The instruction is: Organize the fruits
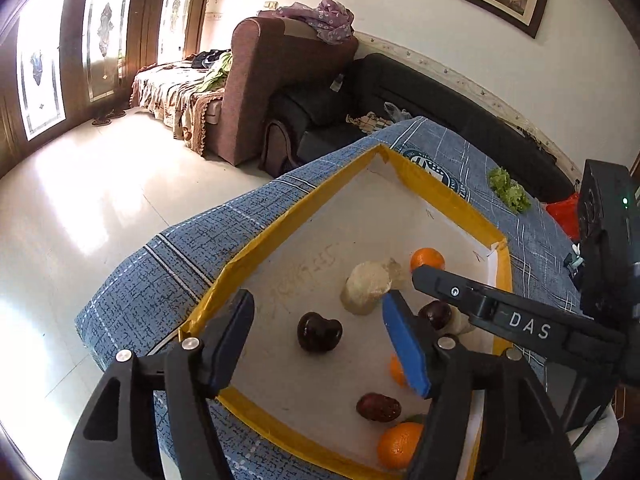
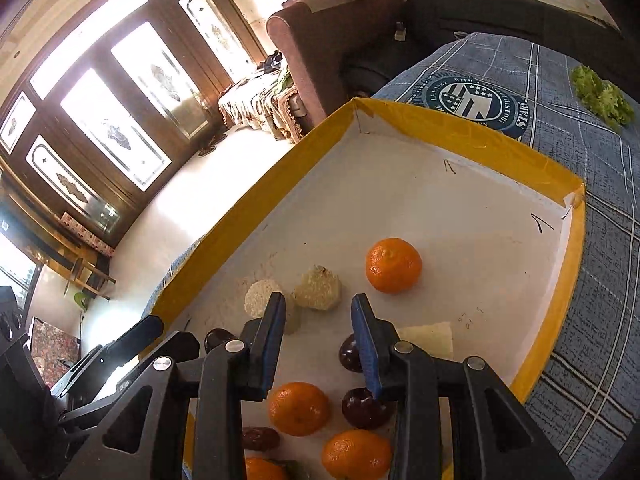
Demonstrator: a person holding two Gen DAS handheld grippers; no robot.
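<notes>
A table draped in a blue checked cloth (image 2: 592,208) is carrying a shallow white cardboard tray with a yellow taped rim (image 2: 472,148), and all the fruit is lying loose on the tray's floor. A bunch of green leafy lettuce (image 2: 602,98) is sitting on the cloth, well apart from the tray. The left gripper (image 1: 320,340) is hovering over the tray's near side with its blue-padded fingers spread wide and holding nothing; a dark red heart-shaped fruit (image 1: 319,331) is showing between them on the tray floor. The right gripper (image 2: 318,344) is also hanging over the tray with its fingers parted and empty. Two pale, rough, cream-coloured fruits (image 2: 318,288) are resting side by side near the tray's middle. A round orange mandarin (image 2: 393,260) is sitting just beyond them, and three more mandarins (image 2: 298,408) are clustering with other dark red fruits (image 2: 366,408) at the near end.
</notes>
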